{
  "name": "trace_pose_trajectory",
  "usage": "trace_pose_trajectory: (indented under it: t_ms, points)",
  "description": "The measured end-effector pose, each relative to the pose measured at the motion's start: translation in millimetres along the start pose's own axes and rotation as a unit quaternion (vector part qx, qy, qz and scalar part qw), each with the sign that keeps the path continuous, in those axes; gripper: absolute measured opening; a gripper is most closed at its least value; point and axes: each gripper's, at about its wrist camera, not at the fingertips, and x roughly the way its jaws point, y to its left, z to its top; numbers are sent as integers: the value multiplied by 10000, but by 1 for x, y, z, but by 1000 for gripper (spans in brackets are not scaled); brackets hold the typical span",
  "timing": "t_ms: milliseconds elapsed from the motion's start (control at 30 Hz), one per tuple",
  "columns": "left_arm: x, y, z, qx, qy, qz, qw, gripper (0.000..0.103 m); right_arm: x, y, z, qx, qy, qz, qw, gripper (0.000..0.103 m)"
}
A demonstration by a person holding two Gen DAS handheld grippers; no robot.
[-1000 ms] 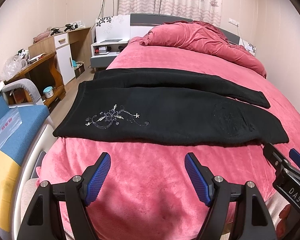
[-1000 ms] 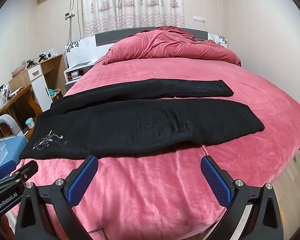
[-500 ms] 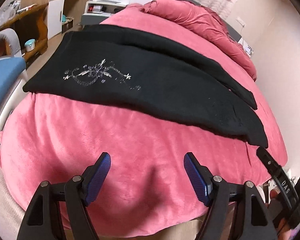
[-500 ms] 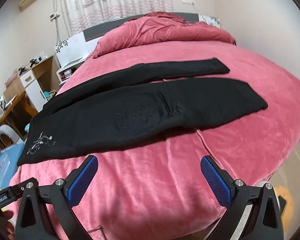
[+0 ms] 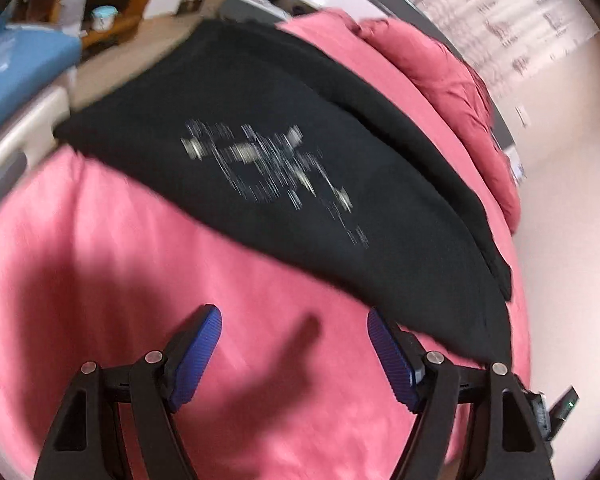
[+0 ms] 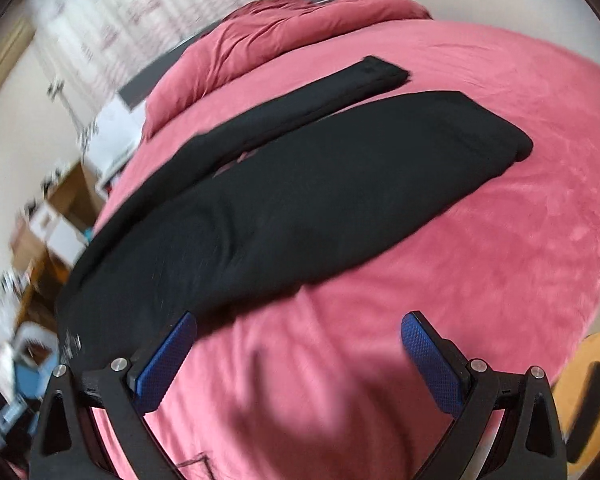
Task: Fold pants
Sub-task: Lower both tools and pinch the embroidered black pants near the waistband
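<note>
We are holding the left tool (image 5: 294, 334) with its blue pads spread wide and gripping nothing, just above the pink blanket (image 5: 100, 248) near the edge of the black pants (image 5: 300, 208). The pants are lying flat across the bed, legs side by side, a blurred silver design (image 5: 272, 164) showing on the near leg. We are holding the right tool (image 6: 298, 338) equally wide apart and empty, its left pad (image 6: 168, 356) just beside the pants' near hem.
</note>
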Motion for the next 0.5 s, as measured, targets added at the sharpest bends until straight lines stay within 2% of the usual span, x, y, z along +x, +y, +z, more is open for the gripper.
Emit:
trace_pose_trajectory:
  t_ms: [67, 133, 200, 267, 400, 467, 500]
  points:
    - [3, 2, 9, 130, -200, 156, 9996, 76, 9, -16, 15, 347, 51, 106, 9993, 101]
    - [9, 5, 19, 152, -250, 159, 9994, 75, 19, -32, 27, 771, 151, 291, 9965, 91]
    - [16, 10, 25, -38, -216, 78, 9997, 72, 32, -47, 36, 1221, 237, 480, 9911, 84]
    - [19, 16, 33, -266, -266, -24, 9993, 72, 42, -56, 40, 1456, 243, 526, 9876, 81]
    - [26, 23, 45, -451, -395, -144, 9981, 72, 56, -55, 49, 1485, 58, 623, 9869, 80]
    - [30, 27, 50, -525, -482, -182, 9973, 71, 63, -53, 56, 1460, -35, 651, 9871, 73]
    - [32, 28, 53, -580, -533, -195, 9967, 69, 67, -54, 59, 1475, -83, 663, 9868, 66]
